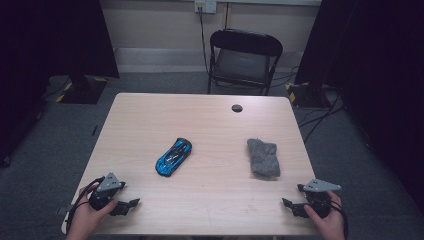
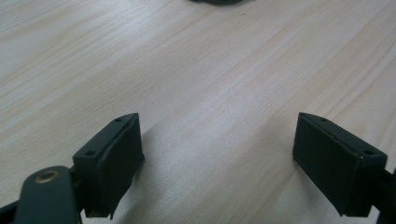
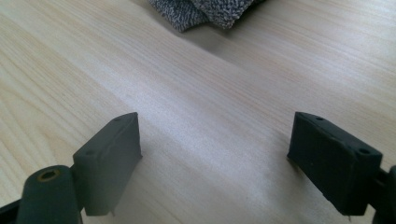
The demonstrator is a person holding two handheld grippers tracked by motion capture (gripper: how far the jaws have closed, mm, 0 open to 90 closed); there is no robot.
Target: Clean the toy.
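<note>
A light wooden table (image 1: 210,200) carries two things: a glossy blue and black toy sports car (image 1: 173,156) left of the middle, lying at a slant with one end toward the near left and the other toward the far right, and a grey, fuzzy folded cloth (image 1: 263,157) to the right of it, well apart from the car. Both rest near the middle depth of the tabletop.

The left gripper (image 1: 131,203) sits low at the near left corner in the person's left hand (image 1: 86,219), and in the left gripper view its jaws stand spread wide over bare wood, with nothing between them. The right gripper (image 1: 286,204) sits at the near right corner in the right hand (image 1: 327,220); its jaws are likewise spread and empty, and the right gripper view looks along them at the near edge of the cloth (image 3: 205,11).

The car looks like hard plastic or die-cast: light, stiff and smooth, and on wheels, so it will probably roll or skid if nudged along its length. Closing across its two long flanks at mid-body seems the surest hold. The cloth looks soft and limp, with a grippy nap; it should sag and may unfold when lifted, so pinching through all layers at a folded edge appears best.
</note>
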